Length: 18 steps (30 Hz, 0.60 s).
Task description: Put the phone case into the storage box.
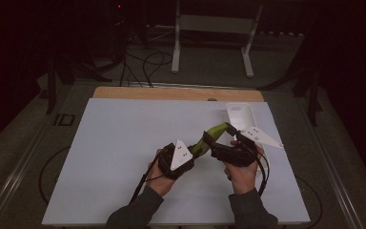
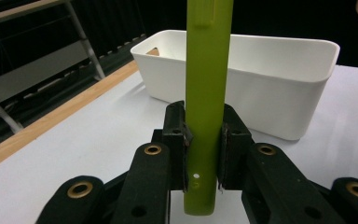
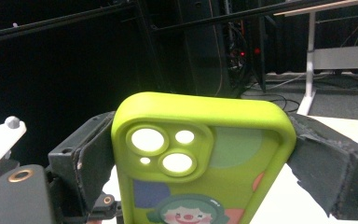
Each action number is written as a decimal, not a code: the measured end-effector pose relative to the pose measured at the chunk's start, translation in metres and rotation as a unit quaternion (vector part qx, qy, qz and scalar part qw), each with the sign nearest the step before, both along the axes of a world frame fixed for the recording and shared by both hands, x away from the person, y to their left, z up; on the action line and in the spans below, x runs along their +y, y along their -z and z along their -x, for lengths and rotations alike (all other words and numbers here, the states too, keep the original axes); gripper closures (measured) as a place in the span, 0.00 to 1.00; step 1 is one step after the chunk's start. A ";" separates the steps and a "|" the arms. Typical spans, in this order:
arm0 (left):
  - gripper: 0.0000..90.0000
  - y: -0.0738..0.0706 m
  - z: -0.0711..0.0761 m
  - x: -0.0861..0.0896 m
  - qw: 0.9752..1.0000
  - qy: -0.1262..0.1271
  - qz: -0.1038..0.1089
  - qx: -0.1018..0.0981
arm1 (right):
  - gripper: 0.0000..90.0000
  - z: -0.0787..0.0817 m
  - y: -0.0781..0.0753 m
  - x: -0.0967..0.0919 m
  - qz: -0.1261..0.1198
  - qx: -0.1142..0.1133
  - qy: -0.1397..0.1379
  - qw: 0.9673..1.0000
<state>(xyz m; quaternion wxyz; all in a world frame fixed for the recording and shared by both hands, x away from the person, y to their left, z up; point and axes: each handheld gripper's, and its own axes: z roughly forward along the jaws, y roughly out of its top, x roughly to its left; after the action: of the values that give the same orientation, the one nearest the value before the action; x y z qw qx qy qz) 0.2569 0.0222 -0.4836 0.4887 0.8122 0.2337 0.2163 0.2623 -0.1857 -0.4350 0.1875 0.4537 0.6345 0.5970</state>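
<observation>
Green phone case [image 2: 206,107] is clamped between both grippers' jaws.

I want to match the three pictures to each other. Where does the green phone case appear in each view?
High view: the green phone case is right of centre, held between both hand-held grippers, near the white bin.
Left gripper view: seen edge-on, a vertical green bar clamped between the jaws, the bin behind.
Right gripper view: centre, its back with camera holes, gripped at both sides.
Shared landmark: the white table.
</observation>
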 end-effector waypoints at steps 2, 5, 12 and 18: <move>0.86 0.001 0.001 -0.001 1.000 0.002 0.001 0.002 | 0.14 0.000 0.000 0.001 0.000 0.000 0.001 1.000; 0.86 0.002 0.003 -0.003 1.000 0.005 0.002 0.006 | 0.15 -0.001 0.001 0.001 -0.001 -0.003 0.002 1.000; 0.86 0.004 0.004 -0.006 1.000 0.011 0.014 0.021 | 0.16 -0.002 0.002 0.002 -0.003 -0.002 0.003 1.000; 0.86 0.005 0.004 -0.007 0.999 0.016 0.011 0.027 | 0.17 -0.003 0.003 0.001 0.001 -0.001 0.000 1.000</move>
<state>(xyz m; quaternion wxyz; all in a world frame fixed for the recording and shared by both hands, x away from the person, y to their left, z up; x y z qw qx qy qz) 0.2534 0.0153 -0.4888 0.4947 0.8159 0.2360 0.1843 0.2651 -0.1849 -0.4378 0.1886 0.4529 0.6347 0.5971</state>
